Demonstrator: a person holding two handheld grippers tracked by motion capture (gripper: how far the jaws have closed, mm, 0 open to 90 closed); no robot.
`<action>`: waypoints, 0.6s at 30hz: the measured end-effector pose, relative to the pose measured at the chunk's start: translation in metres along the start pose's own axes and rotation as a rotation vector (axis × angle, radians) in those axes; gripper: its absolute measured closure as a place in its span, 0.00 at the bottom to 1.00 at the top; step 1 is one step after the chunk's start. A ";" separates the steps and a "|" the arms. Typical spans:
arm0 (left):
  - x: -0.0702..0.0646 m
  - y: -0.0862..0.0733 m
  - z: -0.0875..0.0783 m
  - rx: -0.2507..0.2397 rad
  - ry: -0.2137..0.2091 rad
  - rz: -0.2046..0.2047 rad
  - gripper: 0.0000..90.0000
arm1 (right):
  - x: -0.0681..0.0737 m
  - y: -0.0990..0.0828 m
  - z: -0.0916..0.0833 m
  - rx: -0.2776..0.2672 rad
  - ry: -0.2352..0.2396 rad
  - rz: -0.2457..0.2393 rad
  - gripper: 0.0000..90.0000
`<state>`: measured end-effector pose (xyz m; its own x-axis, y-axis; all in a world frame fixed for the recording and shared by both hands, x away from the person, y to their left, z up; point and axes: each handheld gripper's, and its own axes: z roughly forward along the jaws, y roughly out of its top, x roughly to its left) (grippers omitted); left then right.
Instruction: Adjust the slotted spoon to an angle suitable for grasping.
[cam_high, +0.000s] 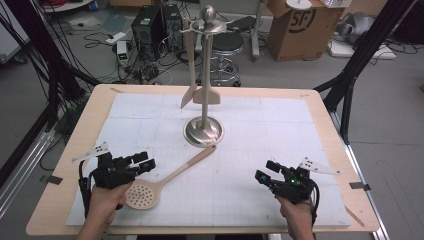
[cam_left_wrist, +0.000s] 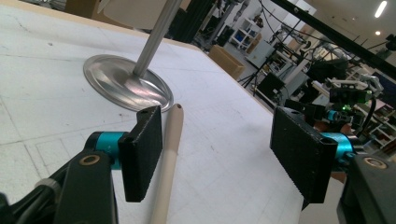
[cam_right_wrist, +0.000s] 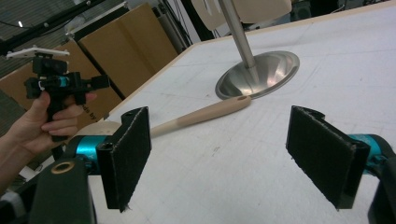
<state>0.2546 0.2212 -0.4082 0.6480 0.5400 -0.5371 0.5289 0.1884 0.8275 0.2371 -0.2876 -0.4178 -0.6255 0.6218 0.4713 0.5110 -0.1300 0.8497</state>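
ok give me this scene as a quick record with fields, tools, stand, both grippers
surface: table with a white mat
stand: metal utensil stand upright at the mat's middle
hanging: two wooden utensils on the stand
loose tool: slotted wooden spoon flat on the mat, handle tip beside the stand's base
left gripper: open, above the spoon near its bowl, handle beside one jaw, not gripped
right gripper: open, holds nothing, apart from the spoon

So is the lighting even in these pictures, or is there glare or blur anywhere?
High view: soft, even light, faint shadows under the slotted spoon. Left gripper view: the stand's steel base shows bright streaky reflections, the background is washed out by ceiling lamps. Right gripper view: the near jaws look slightly soft, the base gleams.
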 end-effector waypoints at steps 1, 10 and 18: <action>-0.001 0.000 0.000 0.005 -0.004 0.002 0.39 | 0.000 0.000 0.000 -0.003 0.000 0.004 0.24; -0.005 0.002 0.003 0.032 -0.015 0.011 0.39 | -0.002 -0.002 0.001 -0.004 -0.007 0.011 0.24; -0.014 0.015 0.016 0.091 -0.052 0.040 0.38 | -0.006 -0.003 0.001 -0.013 0.001 0.034 0.24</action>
<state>0.2622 0.2028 -0.3912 0.6959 0.5015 -0.5140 0.5483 0.0911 0.8313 0.2395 -0.2902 -0.4235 -0.6080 0.6163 0.5005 0.5247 -0.1612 0.8359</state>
